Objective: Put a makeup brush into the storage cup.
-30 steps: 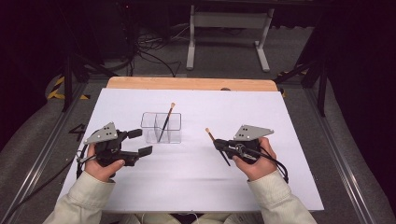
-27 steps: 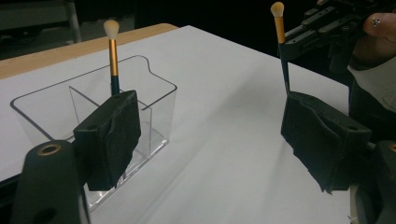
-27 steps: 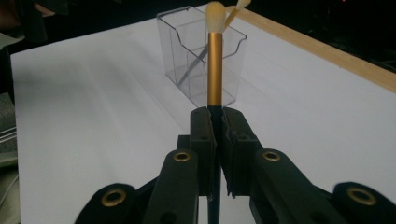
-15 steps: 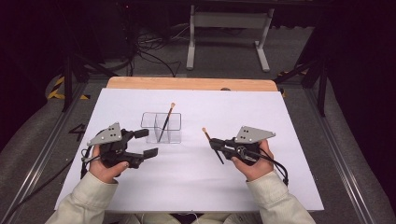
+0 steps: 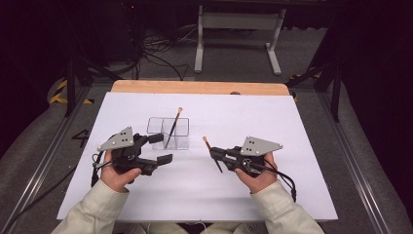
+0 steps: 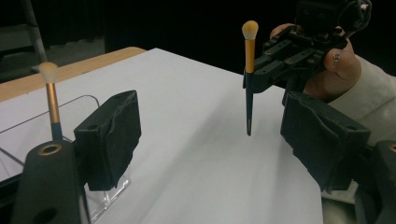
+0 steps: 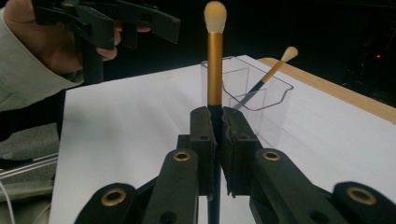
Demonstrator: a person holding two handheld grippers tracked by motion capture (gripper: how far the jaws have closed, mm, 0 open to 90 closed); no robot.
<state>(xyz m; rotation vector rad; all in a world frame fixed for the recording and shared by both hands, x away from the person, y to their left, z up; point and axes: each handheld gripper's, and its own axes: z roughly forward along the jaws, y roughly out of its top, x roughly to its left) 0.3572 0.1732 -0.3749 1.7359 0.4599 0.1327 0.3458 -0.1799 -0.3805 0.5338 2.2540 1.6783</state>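
A clear two-compartment container (image 5: 168, 132) stands on the white table sheet (image 5: 204, 195), with a gold-handled makeup brush (image 5: 173, 126) leaning in it. My left gripper (image 5: 160, 148) hovers open just left of the container, nothing between its pads (image 6: 109, 135). To the right of the container, my right gripper (image 5: 217, 154) is shut on a second brush (image 5: 212, 155), bristles up and away from me. In the right gripper view the jaws clamp the dark handle below the gold ferrule of that brush (image 7: 215, 60). The left gripper view shows the held brush (image 6: 249, 79) upright.
The sheet covers a wooden table whose far edge (image 5: 199, 87) shows bare. Beyond it stand a metal frame (image 5: 238, 29) and cables on a dark floor. The container (image 7: 252, 93) sits ahead and right of the right jaws. Sleeved forearms enter from the bottom.
My left gripper has drifted a little to the right, nearer the container, jaws still open. The right gripper with its brush has barely shifted.
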